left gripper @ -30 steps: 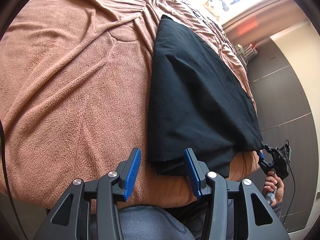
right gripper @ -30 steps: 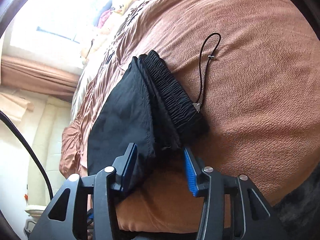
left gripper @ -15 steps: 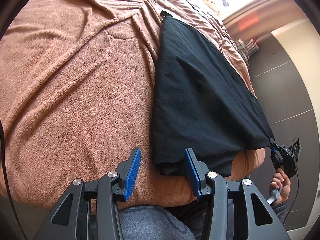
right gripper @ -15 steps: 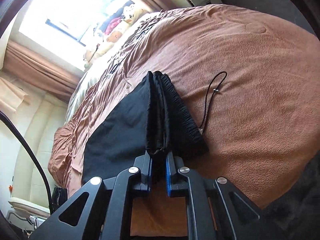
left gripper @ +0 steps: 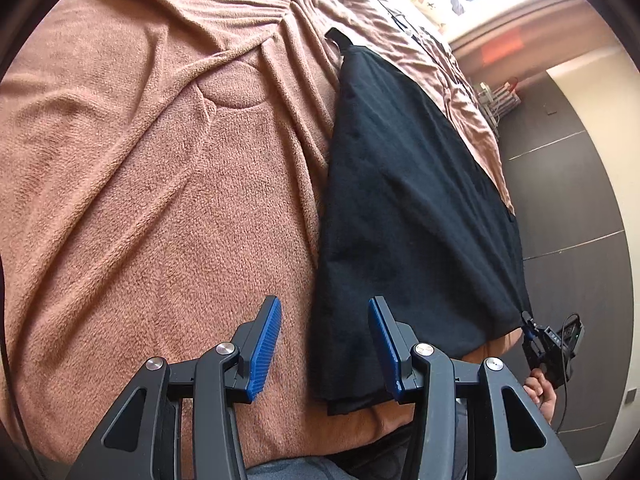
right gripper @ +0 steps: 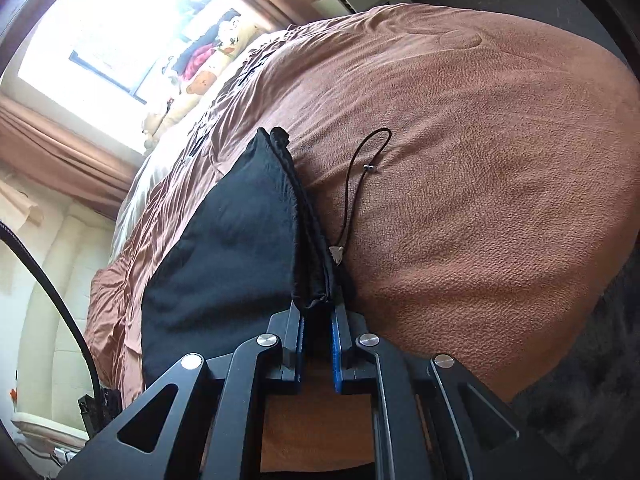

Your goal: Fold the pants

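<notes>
Pants: the black pants (left gripper: 404, 216) lay on the brown blanket (left gripper: 152, 184) of the bed, already doubled lengthwise, one near corner raised off the blanket.
Handling: I judged them soft, light and limp, several layers thick at the elastic waistband (right gripper: 310, 248); they would sag between any two holds.
Where to hold: corners and the thick waistband edge looked best, since a pinch there catches all layers.
Right gripper: my right gripper (right gripper: 318, 344) was clenched on the waistband corner, cloth bunched between the blue pads.
Left gripper: my left gripper (left gripper: 324, 344) was spread wide and empty, the pants' near hem corner lying just ahead between its fingers, nearer the right one, not touching as far as I could tell.
Drawstring: a black cord (right gripper: 356, 184) trailed loose on the blanket beside the waistband.
Beyond: plush toys (right gripper: 208, 68) sat by the window.
</notes>
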`<control>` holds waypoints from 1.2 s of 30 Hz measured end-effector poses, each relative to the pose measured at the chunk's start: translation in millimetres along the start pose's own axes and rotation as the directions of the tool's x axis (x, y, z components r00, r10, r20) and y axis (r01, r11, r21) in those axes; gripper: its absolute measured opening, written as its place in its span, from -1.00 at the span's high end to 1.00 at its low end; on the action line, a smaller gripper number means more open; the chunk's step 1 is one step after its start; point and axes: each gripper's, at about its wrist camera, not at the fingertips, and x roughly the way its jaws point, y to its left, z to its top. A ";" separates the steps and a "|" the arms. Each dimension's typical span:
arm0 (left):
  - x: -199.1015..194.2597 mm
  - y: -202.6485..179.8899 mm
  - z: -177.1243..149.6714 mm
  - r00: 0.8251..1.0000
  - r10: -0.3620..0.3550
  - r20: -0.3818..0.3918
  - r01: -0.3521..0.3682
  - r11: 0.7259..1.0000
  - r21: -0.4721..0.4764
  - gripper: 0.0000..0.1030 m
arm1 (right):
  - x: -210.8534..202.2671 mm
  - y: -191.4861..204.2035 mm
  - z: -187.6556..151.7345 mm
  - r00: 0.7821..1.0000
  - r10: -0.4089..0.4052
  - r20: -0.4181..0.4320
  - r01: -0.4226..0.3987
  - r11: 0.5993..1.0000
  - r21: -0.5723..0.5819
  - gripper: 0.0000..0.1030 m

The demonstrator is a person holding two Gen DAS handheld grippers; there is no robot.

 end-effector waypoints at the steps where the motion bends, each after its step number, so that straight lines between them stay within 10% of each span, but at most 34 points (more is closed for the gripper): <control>1: 2.6 0.2 1.8 1.000 -0.009 -0.006 0.009 1.000 -0.003 0.07 | 0.4 -0.3 -1.5 1.000 -0.001 -0.003 0.001 1.000 -0.002 0.86; 15: 11.4 -1.6 -10.3 0.994 -0.088 -0.066 0.088 0.996 -0.009 0.27 | 12.0 -7.8 -2.4 1.000 -0.022 -0.006 0.022 1.000 0.018 0.86; 20: 13.8 -1.6 -11.5 0.996 -0.065 -0.059 0.064 0.998 -0.015 0.64 | 13.3 -9.1 -7.8 1.000 0.002 -0.019 -0.001 0.998 0.059 0.79; 26: 8.9 -2.1 -11.3 0.997 -0.070 -0.040 0.070 0.998 -0.009 0.76 | 2.8 -16.9 -15.8 0.994 0.107 -0.019 -0.104 0.987 0.126 -0.03; 36: -7.8 3.7 -17.4 0.994 -0.106 -0.015 0.106 0.994 -0.006 0.83 | 37.4 -5.7 -21.2 0.989 0.134 -0.060 -0.125 0.983 0.136 -0.06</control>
